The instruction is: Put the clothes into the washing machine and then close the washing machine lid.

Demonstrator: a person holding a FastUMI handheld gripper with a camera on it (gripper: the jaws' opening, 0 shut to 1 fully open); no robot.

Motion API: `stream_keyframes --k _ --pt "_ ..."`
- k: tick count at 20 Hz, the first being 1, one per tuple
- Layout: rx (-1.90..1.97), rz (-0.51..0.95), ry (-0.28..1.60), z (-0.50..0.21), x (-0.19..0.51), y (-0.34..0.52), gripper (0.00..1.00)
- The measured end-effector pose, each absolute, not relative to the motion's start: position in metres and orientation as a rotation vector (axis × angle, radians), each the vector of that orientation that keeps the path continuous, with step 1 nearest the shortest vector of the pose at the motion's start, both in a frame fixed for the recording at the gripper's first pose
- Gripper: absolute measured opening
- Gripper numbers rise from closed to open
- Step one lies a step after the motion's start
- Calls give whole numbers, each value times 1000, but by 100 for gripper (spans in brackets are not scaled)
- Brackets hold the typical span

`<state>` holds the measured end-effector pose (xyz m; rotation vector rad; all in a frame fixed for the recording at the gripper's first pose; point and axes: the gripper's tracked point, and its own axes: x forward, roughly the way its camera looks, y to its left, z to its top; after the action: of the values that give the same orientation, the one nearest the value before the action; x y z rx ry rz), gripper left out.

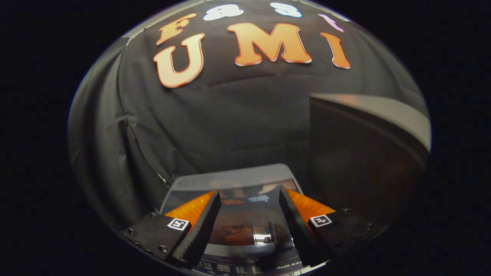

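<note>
The claw (249, 199) is nearest to the camera. Its two fingers (201, 226) stand wide apart, with black toothed pads on the inner sides and orange parts on the outer sides. Each finger carries a small square marker on its black base. Nothing is between the fingers and they hold nothing; they hang in the air above the washer (230, 178).

Below the fingers and between them is the lid (238, 226) of the washer. It is closed and lies flat. It is a dark glossy panel in a grey frame, and the booth wall is mirrored in it. A shiny handle (262, 235) sits at the near edge of the lid, between the fingers and closer to the right one. Nearer than the handle is the control panel (245, 268), with small buttons.

The clothes cannot be seen; through the dark lid I cannot tell whether they are inside.

To the right, beyond the right finger, stands a large dark object with a grey upper edge (376, 111); what it is I cannot tell.
</note>
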<state>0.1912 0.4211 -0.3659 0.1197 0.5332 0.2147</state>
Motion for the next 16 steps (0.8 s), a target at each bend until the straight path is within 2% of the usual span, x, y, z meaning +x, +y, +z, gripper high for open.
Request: stream_keyframes --k 7,16 --pt "155 265 326 -215 208 431 98" --pt "81 225 165 -93 184 396 98"
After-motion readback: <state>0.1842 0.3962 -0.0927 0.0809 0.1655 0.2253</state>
